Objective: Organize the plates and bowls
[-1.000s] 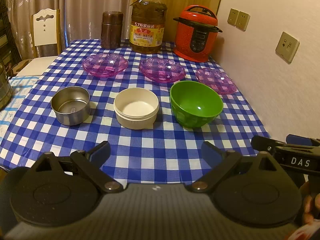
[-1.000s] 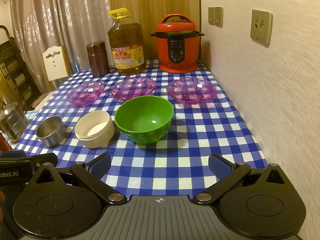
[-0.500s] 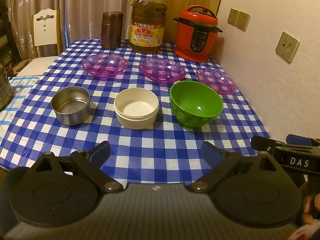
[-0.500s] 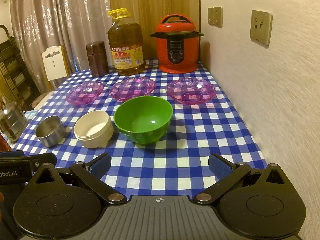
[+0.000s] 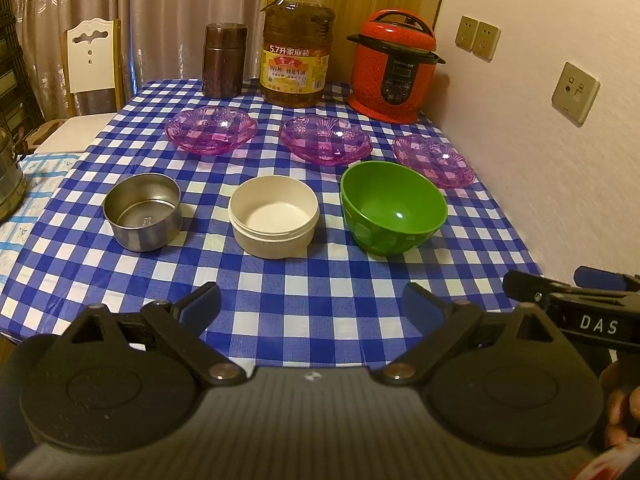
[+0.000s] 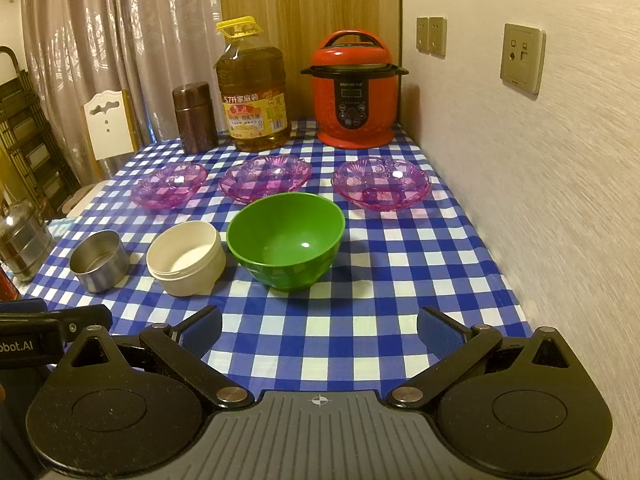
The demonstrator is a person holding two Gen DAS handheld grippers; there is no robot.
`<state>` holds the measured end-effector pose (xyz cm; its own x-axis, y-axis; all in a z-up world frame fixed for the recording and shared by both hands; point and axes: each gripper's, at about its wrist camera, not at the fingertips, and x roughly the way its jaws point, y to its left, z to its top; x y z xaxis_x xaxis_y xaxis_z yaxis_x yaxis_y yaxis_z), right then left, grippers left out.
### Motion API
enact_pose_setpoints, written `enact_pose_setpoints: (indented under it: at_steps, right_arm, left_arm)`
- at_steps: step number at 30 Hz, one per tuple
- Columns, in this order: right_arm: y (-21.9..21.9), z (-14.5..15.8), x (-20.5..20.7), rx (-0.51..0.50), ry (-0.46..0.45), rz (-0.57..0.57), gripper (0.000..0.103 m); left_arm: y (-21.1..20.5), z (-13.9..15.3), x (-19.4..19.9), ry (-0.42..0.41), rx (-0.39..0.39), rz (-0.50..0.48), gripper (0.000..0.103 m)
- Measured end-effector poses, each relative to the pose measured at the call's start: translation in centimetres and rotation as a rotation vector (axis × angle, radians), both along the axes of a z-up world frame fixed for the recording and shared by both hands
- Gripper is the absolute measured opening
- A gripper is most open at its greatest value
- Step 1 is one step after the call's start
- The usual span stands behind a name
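Bowls and plates sit in two rows on the checked table (image 5: 280, 320), and nothing is stacked yet, so you are at the very start, choosing a first pick. Going left to right along the near row, you have the steel bowl (image 5: 143, 211), then the cream bowl (image 5: 274, 216), then the green bowl (image 5: 393, 208), each standing apart from its neighbour. Behind them run the left purple plate (image 5: 211, 129), the middle purple plate (image 5: 325, 140) and the right purple plate (image 5: 434, 161), whose near edge is partly hidden behind the green bowl. At the back stand a brown canister (image 5: 224, 60), an oil jug (image 5: 296, 40) and a red cooker (image 5: 394, 66), none of which concerns you.

Your left gripper (image 5: 310, 304) hangs over the near table edge with its jaws spread wide and nothing between them. Your right gripper (image 6: 320, 330) does the same, wide and empty, and faces the green bowl.

I judge the next move to be a reach forward with one gripper to a rim. Nesting probably runs small into large, so the steel bowl looks a sensible first grasp for your left. Take the rim squarely, since thin walls may slip.
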<state>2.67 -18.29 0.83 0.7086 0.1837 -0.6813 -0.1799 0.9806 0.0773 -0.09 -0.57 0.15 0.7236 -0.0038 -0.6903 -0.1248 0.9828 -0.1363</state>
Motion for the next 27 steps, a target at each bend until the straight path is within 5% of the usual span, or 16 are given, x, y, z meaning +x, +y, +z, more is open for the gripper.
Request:
enact_pose_setpoints:
  at_steps: [27]
  right_arm:
    - [-0.04, -0.08, 0.04, -0.001, -0.002, 0.001, 0.103]
  left_arm:
    - [-0.06, 0.08, 0.02, -0.002, 0.004, 0.001, 0.096]
